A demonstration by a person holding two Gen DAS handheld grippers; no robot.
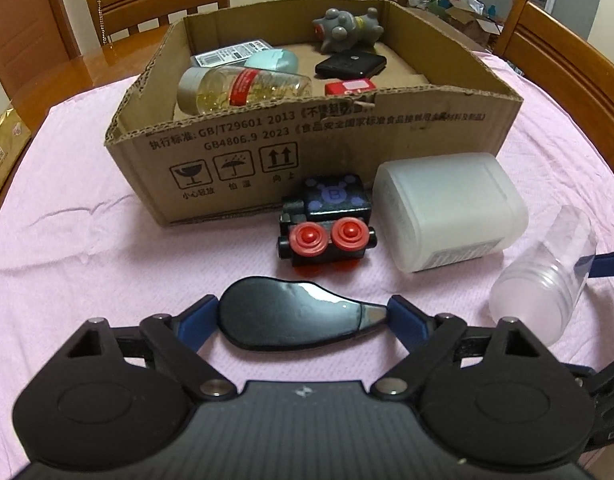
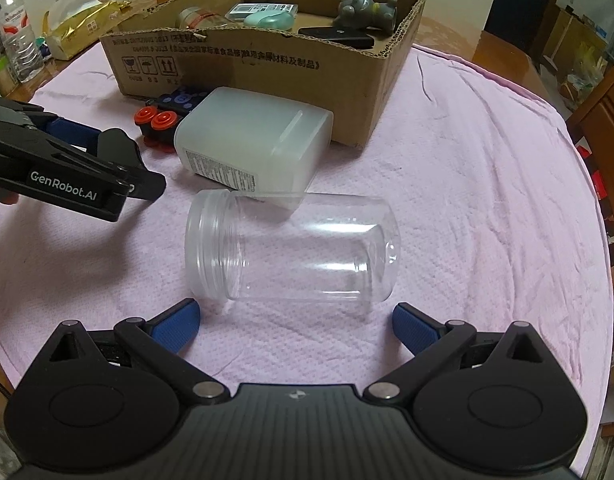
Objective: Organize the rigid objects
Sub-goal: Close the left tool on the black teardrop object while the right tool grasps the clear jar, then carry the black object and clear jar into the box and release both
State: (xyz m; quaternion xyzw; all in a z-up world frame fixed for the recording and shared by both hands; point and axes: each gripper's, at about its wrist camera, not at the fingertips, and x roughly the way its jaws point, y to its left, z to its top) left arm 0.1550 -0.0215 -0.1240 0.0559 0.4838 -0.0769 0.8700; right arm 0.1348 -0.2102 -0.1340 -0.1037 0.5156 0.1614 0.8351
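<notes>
Left tongs (image 1: 303, 316) bracket a black teardrop case (image 1: 291, 316) lying on the pink worktop (image 1: 87, 240); both pads at its ends, apparently pinching it for transfer to the cardboard box (image 1: 347, 144). Right tongs (image 2: 295, 326) spread and empty, just short of a clear jar (image 2: 299, 252) lying on its side.

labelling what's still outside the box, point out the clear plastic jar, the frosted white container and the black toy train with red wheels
clear plastic jar (image 2: 307, 248), right wrist view, middle of its side wall
frosted white container (image 1: 447, 216), left wrist view, its broad side
black toy train with red wheels (image 1: 327, 220), left wrist view, its body
</notes>
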